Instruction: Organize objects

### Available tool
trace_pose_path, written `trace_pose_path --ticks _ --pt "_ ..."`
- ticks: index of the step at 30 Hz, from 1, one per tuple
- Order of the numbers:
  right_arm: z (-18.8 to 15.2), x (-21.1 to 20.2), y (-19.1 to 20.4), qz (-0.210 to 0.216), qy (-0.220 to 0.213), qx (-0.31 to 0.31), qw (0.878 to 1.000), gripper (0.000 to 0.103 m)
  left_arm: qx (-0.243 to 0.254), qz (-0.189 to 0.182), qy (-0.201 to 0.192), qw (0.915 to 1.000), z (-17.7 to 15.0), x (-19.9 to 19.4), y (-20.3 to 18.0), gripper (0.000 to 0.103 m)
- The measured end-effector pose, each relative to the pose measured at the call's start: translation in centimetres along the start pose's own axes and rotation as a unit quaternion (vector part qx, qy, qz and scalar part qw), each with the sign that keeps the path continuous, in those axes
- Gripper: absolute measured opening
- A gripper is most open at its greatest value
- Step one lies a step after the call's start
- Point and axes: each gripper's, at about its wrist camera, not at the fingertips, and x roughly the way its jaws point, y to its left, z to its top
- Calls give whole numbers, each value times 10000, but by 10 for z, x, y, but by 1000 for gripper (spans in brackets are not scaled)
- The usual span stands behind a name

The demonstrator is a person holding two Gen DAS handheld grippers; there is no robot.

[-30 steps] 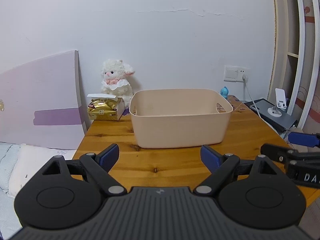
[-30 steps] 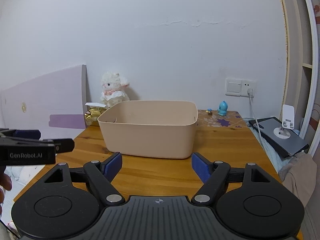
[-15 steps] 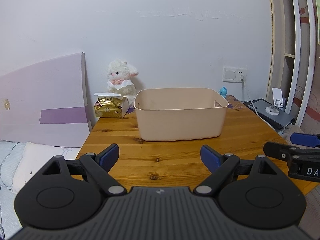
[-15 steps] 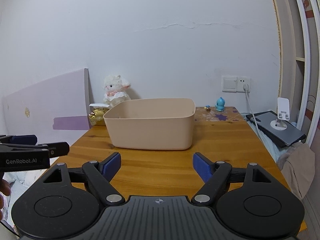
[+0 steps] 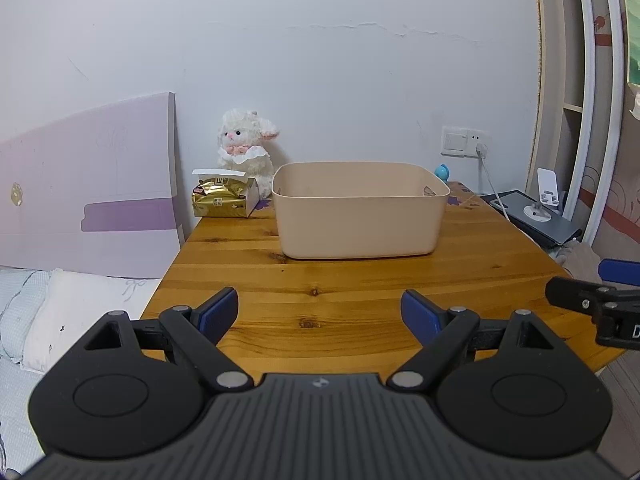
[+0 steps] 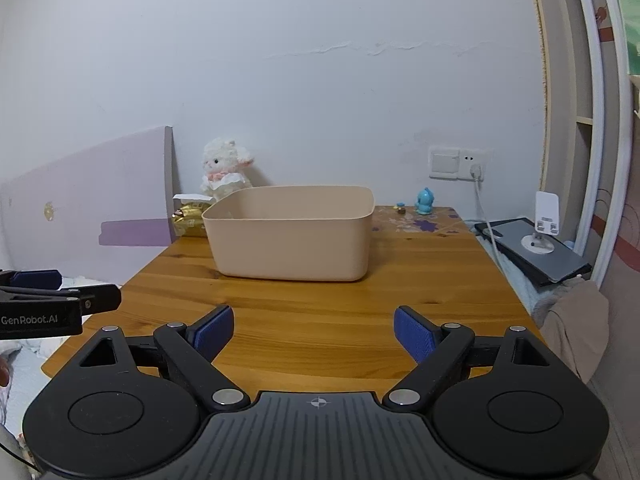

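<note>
A beige plastic bin (image 5: 358, 216) (image 6: 292, 242) stands on the wooden table (image 5: 320, 300) (image 6: 420, 280), toward the back. Behind it to the left sit a white plush lamb (image 5: 246, 142) (image 6: 225, 168) and a gold tissue pack (image 5: 222, 199) (image 6: 188, 216). A small blue figurine (image 6: 424, 201) (image 5: 442, 171) stands at the back right. My left gripper (image 5: 320, 310) hovers open over the table's near edge, nothing between its fingers. My right gripper (image 6: 313, 328) is open too, well short of the bin. The bin's inside is mostly hidden.
A purple headboard (image 5: 88, 184) and a bed with pillows (image 5: 60, 312) lie left of the table. A dark tablet with a white phone stand (image 6: 540, 248) rests on the right, a cable running to the wall socket (image 6: 476, 162). Cloth (image 6: 576, 320) hangs off the right side.
Both grippers have pulled back from the bin and risen a little; the bin looks smaller and farther. Both stayed open.
</note>
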Motion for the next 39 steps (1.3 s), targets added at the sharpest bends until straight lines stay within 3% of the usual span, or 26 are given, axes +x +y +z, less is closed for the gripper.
trace_pose_path --ticks 3,12,39 --pt "-2 -5 1 0 -18 -22 10000 95 12 22 -22 10000 -2 -6 1 89" --pt "-8 -15 4 41 2 52 10000 98 89 -1 44 10000 -13 -18 -1 91" --pt "-22 -15 5 116 271 1 9996 103 165 7 78 9998 -20 -26 -5 97"
